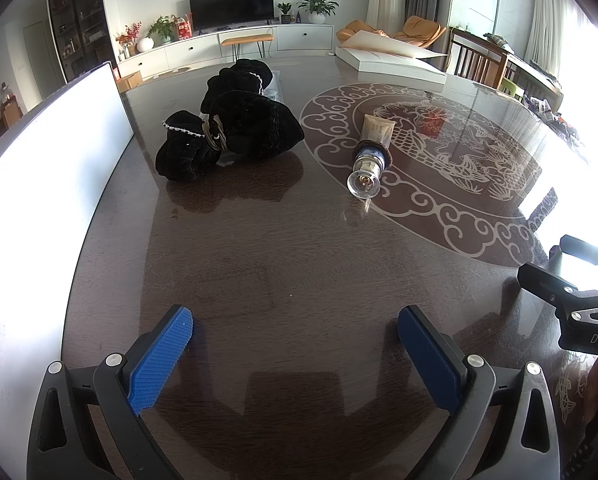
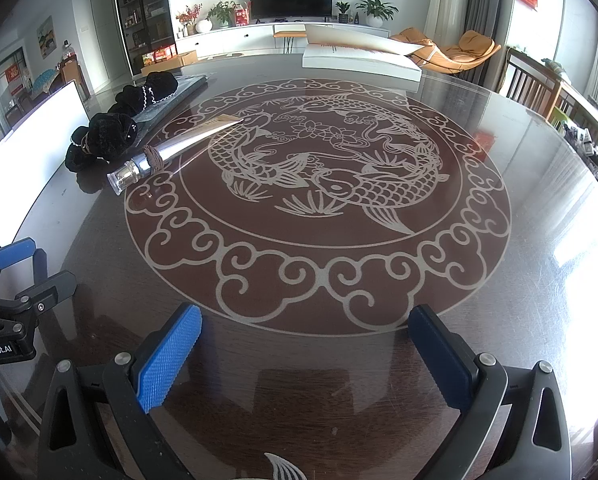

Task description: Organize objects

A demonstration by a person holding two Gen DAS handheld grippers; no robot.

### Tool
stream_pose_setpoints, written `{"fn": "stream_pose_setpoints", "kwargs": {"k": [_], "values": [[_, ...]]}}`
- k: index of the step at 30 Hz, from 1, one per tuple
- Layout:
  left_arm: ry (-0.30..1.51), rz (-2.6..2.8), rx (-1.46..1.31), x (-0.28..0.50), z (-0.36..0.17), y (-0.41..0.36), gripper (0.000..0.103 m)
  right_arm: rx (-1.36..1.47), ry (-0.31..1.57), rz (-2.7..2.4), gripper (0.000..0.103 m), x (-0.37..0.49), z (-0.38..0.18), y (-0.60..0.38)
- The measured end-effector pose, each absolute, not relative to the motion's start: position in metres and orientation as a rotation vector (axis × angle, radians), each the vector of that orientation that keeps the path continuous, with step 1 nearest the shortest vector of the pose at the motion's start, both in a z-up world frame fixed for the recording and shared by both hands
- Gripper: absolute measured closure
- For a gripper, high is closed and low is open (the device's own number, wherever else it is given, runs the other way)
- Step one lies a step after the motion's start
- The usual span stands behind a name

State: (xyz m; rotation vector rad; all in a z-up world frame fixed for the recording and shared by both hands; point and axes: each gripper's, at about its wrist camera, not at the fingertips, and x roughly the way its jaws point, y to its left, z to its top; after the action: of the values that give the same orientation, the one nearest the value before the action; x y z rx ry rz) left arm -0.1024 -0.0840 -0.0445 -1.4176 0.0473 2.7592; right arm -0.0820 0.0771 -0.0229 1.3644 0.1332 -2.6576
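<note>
A cream tube with a clear cap (image 1: 369, 156) lies on the dark glass table (image 1: 279, 264), a brown hair tie round its neck; it also shows in the right wrist view (image 2: 167, 156). Black velvet scrunchies (image 1: 235, 128) lie in a heap to its left, also visible in the right wrist view (image 2: 103, 140). My left gripper (image 1: 295, 332) is open and empty, low over the table's near side, well short of both. My right gripper (image 2: 307, 336) is open and empty over the near edge of the fish medallion (image 2: 319, 200). Each gripper shows at the edge of the other's view.
A white panel (image 1: 47, 168) stands along the table's left edge. A flat white box (image 2: 359, 60) lies at the table's far side. Wooden chairs (image 2: 539, 88) stand at the right. A TV and cabinet are in the background.
</note>
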Motion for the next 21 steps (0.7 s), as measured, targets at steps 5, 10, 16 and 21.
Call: {"fn": "stream_pose_setpoints", "kwargs": {"k": [5, 10, 16, 21], "values": [[0.047, 2.759, -1.418, -0.102, -0.044, -0.084, 0.000, 1.364, 0.133, -2.657, 0.000, -0.082, -0.023, 0.077], [0.030, 2.769, -1.424, -0.104, -0.045, -0.084, 0.000, 1.364, 0.133, -2.658, 0.000, -0.082, -0.023, 0.077], [0.052, 2.741, -1.424, -0.094, -0.044, -0.086, 0.000, 1.364, 0.133, -2.658, 0.000, -0.082, -0.023, 0.077], [0.091, 2.689, -1.414, -0.087, -0.043, -0.093, 0.000, 1.364, 0.133, -2.658, 0.000, -0.082, -0.023, 0.077]]}}
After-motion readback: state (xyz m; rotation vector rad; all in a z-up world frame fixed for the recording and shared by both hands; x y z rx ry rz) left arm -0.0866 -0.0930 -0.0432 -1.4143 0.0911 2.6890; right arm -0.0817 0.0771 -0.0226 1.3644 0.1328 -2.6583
